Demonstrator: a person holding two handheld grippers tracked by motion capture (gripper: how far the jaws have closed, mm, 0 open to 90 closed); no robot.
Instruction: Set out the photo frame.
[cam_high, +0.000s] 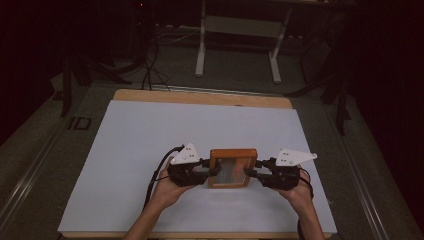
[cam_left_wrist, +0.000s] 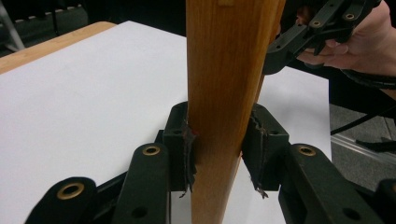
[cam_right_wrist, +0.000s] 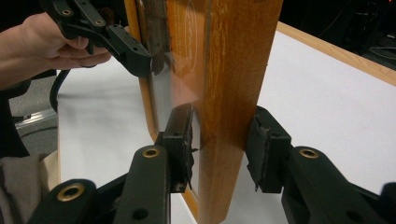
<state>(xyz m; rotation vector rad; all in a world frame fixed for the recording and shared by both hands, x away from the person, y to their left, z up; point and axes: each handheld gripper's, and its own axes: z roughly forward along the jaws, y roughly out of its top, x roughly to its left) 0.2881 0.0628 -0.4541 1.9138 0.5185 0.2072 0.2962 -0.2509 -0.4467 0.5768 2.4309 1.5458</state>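
Note:
A small wooden picture frame (cam_high: 233, 168) with a glass pane is held above the white sheet between my two grippers. In the high view my left gripper (cam_high: 213, 171) grips the frame's left edge and my right gripper (cam_high: 250, 173) grips its right edge. In the left gripper view the frame's wooden edge (cam_left_wrist: 229, 70) stands upright between the jaws of the left gripper (cam_left_wrist: 219, 149), both pads against the wood. The right gripper view has the frame (cam_right_wrist: 238, 60) clamped the same way in the right gripper (cam_right_wrist: 219, 144), with the glass side towards its left jaw.
A white sheet (cam_high: 150, 150) covers most of the wooden table (cam_high: 200, 96). Behind the table stand the white legs of a desk (cam_high: 201, 45), and cables (cam_high: 150, 65) lie on the dark floor. Black cables trail from both grippers towards the person.

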